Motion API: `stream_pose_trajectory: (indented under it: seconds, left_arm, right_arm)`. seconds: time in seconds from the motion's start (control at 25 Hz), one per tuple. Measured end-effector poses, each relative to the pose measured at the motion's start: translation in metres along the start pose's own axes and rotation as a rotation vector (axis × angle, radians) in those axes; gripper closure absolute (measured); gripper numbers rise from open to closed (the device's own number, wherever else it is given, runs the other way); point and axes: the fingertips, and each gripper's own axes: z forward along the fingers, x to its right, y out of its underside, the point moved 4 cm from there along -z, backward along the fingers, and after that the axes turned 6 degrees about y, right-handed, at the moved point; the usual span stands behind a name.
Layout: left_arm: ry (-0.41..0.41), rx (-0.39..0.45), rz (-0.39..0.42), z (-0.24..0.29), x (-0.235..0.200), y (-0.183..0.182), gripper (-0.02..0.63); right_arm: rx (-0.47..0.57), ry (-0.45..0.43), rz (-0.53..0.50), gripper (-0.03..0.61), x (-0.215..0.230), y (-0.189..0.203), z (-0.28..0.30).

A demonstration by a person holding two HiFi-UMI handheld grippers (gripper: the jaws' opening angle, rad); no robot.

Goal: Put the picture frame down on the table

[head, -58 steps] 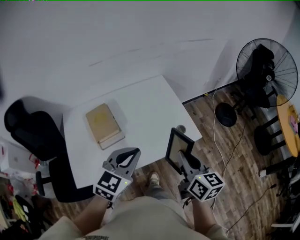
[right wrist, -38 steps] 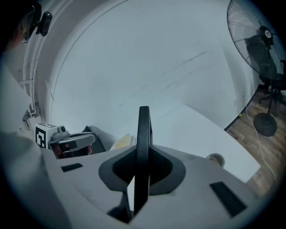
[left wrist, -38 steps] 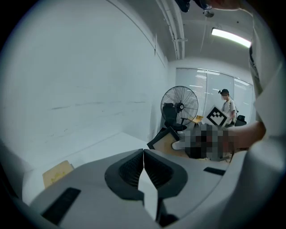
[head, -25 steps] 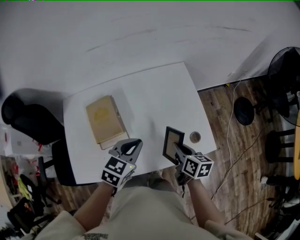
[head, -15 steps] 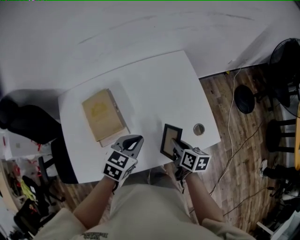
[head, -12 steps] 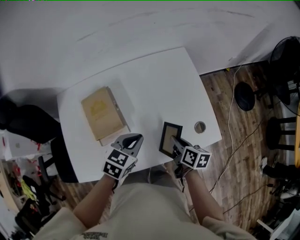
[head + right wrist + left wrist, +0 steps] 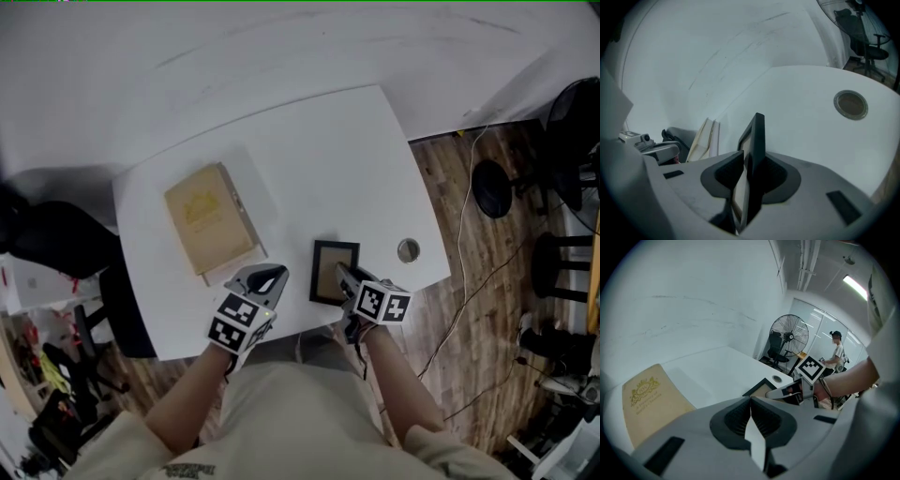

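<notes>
The picture frame [image 7: 334,272], black with a tan inside, faces up and looks nearly flat near the front edge of the white table [image 7: 319,169]. My right gripper [image 7: 343,276] is shut on its near edge. In the right gripper view the frame [image 7: 758,133] stands edge-on between the jaws of that gripper [image 7: 751,161]. The left gripper view shows the frame [image 7: 761,387] low over the tabletop; I cannot tell if it touches. My left gripper [image 7: 271,277] is shut and holds nothing, just left of the frame, with its jaws [image 7: 751,405] pressed together.
A tan book [image 7: 214,217] lies on the table's left half, also seen as the book [image 7: 647,399]. A round cable hole [image 7: 408,250] sits right of the frame. A black chair [image 7: 56,248] stands left, a fan [image 7: 789,336] and a person [image 7: 836,350] are beyond the table.
My right gripper brought the frame from beside the table's edge in over the tabletop. The frame tipped from steeply tilted to nearly flat. The left gripper stayed shut near the front edge.
</notes>
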Motion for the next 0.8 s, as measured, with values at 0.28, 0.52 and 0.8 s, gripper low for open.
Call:
stream_pose_trajectory:
  seconds: [0.28, 0.52, 0.8]
  left_arm:
    - [-0.002, -0.011, -0.014, -0.003, -0.001, 0.012, 0.591]
    - [0.0, -0.007, -0.015, -0.006, 0.004, 0.016, 0.591]
    - [0.011, 0.011, 0.011, -0.012, 0.01, 0.01, 0.591]
  right_arm:
    - [-0.036, 0.156, -0.178, 0.362, 0.004, 0.01, 0.011]
    - [-0.047, 0.226, -0.3, 0.351, -0.002, 0.016, 0.015]
    - [-0.05, 0.244, -0.357, 0.356, -0.01, 0.007, 0.002]
